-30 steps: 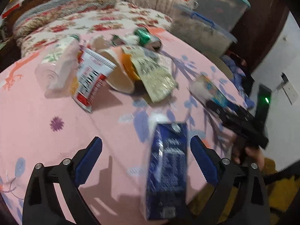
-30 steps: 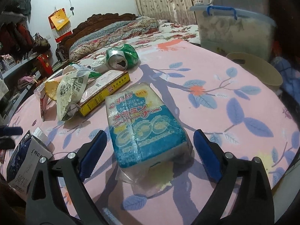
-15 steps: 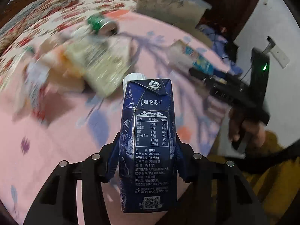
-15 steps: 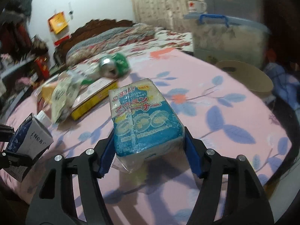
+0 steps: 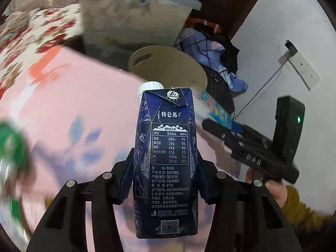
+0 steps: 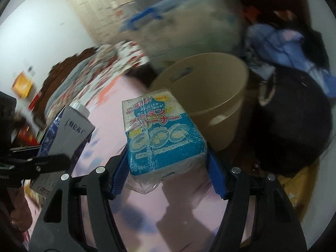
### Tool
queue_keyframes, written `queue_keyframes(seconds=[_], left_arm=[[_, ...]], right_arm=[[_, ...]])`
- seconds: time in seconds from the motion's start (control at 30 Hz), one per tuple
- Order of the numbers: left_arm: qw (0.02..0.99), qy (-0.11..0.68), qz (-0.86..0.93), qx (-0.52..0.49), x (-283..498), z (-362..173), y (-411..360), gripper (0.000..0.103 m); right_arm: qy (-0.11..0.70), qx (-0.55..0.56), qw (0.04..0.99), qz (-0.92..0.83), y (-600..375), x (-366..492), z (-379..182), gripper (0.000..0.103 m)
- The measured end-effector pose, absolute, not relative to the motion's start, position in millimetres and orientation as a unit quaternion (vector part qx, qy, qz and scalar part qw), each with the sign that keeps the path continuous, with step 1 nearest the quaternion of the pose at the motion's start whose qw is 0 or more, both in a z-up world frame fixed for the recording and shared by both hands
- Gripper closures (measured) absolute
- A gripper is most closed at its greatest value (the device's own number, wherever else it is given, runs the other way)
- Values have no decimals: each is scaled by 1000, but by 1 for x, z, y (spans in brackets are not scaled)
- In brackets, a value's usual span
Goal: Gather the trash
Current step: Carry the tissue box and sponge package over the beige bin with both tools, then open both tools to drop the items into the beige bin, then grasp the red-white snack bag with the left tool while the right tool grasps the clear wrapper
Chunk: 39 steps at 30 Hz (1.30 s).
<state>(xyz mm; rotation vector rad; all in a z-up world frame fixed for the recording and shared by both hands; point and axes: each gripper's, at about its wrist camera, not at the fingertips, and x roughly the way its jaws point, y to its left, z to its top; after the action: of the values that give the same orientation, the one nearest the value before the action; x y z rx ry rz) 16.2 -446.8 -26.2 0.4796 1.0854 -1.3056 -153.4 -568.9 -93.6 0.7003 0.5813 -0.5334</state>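
Note:
My left gripper (image 5: 164, 180) is shut on a dark blue milk carton (image 5: 166, 159), held upright above the pink flowered bedspread (image 5: 84, 105). My right gripper (image 6: 168, 166) is shut on a blue and white sponge pack (image 6: 161, 132) in clear wrap. A tan round bin (image 6: 212, 96) stands just beyond the bed's edge, in front of the pack. The bin also shows in the left wrist view (image 5: 168, 65), beyond the carton. The carton in the left gripper shows at the left of the right wrist view (image 6: 67, 132).
A clear storage box with a blue lid (image 5: 134, 16) stands behind the bin. A pile of blue clothes (image 5: 210, 50) and a black bag (image 6: 294, 121) lie to its right. A green can (image 5: 10, 142) lies blurred on the bed at left.
Both grippers closed on their items, lifted them off the bedspread and swung right toward the tan bin. The other trash has slid out of view to the left.

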Motion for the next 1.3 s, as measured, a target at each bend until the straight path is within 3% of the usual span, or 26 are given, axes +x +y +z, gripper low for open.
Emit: queue_keyframes(seconds=[0.13,0.2,0.4,0.63,0.77,1.03,1.17,1.23,1.3], left_arm=[[628,483,-568,221,27,-36,-523,51],[645,469,-554,238,30,-41,-556,30],[684,441,-541,212,33,-28,-543,33],[688,427,-569,143,17,-1,-411,33],[699,433,-555,124,10,-4,-309,33],[790,440,-424,43,53,-1,-132,31],[834,430,-346,17,76,-5,-75,22],[840,426,-336,25,80,-10,-66,12],[844,418,-335,41,78,-20,-66,9]], right_arm=[[282,349,847,-286,-620,-139,-94,32],[288,356,840,-291,-636,-130,-96,26],[259,323,858,-305,-627,-132,-86,25],[212,300,892,-262,-564,-139,-72,29],[241,290,909,-179,-517,-110,-69,38],[301,245,921,-15,-397,-29,-59,40],[326,228,917,35,-342,7,-60,39],[342,230,910,50,-323,23,-63,36],[350,234,905,56,-309,33,-66,21]])
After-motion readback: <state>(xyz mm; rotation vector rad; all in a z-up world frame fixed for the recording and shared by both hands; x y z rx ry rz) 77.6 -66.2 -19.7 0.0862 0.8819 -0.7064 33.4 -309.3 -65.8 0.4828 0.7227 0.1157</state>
